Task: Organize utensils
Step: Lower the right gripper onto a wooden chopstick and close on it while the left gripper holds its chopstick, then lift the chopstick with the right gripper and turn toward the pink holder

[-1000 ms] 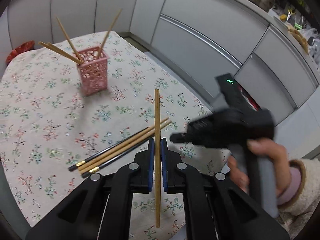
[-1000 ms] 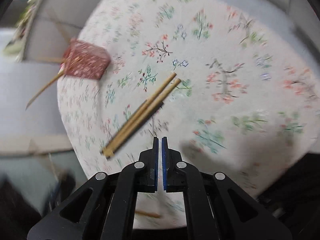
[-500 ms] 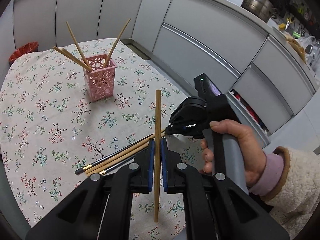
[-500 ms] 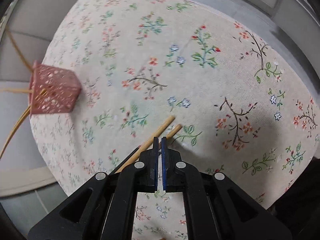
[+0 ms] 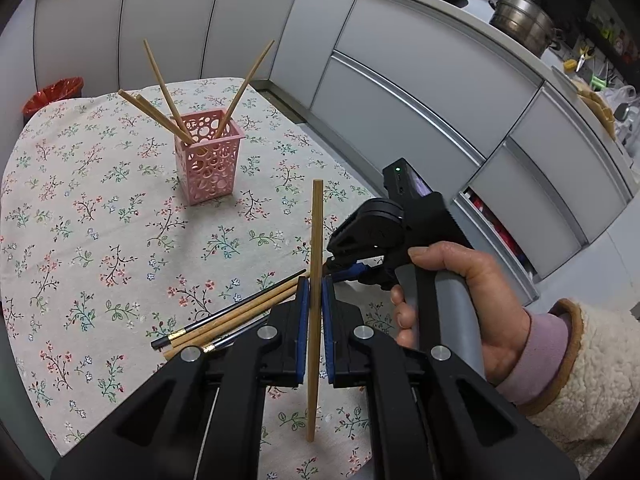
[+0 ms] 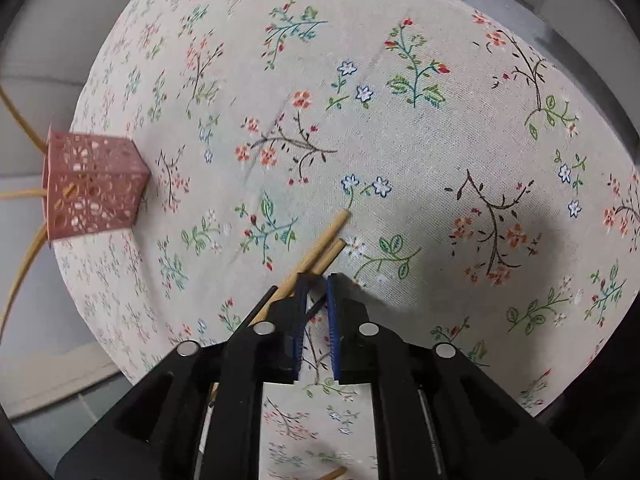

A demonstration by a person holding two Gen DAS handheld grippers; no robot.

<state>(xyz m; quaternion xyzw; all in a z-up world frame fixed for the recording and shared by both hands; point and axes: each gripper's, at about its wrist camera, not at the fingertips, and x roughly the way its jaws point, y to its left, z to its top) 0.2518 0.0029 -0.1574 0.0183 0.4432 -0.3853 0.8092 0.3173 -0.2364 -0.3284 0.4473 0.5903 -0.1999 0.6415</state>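
Chopsticks: my left gripper (image 5: 315, 296) was clamped tight on one wooden chopstick (image 5: 316, 240), held roughly upright between the blue pads, w/ its lower end hanging free above the tablecloth (image 5: 80, 220). Rest of the loose chopsticks (image 5: 236, 316), two wooden and two dark w/ gold bands, lay in a bundle on the cloth, nearer me than the pink holder (image 5: 208, 156) and well apart from it. Holder stood upright w/ four wooden chopsticks (image 5: 168, 100) leaning out of it at diff angles.

My right gripper (image 6: 316, 312) pointed steeply down over the near end of that bundle; its jaws had just been opening and stood a little apart, w/ the tip of a dark chopstick (image 6: 316, 307) seen in the gap, pads not pressing on it. Two wooden tips (image 6: 328, 240) stuck out just beyond the fingers. A hand (image 5: 460, 300) in a fleece sleeve held that tool.

Surface was a rounded table under floral cloth. Beyond the holder ran grey cabinet fronts (image 5: 400, 80); a red bin (image 5: 52, 94) sat on the floor past the holder, left of it, and a steel pot (image 5: 524, 20) on the counter far to its right.
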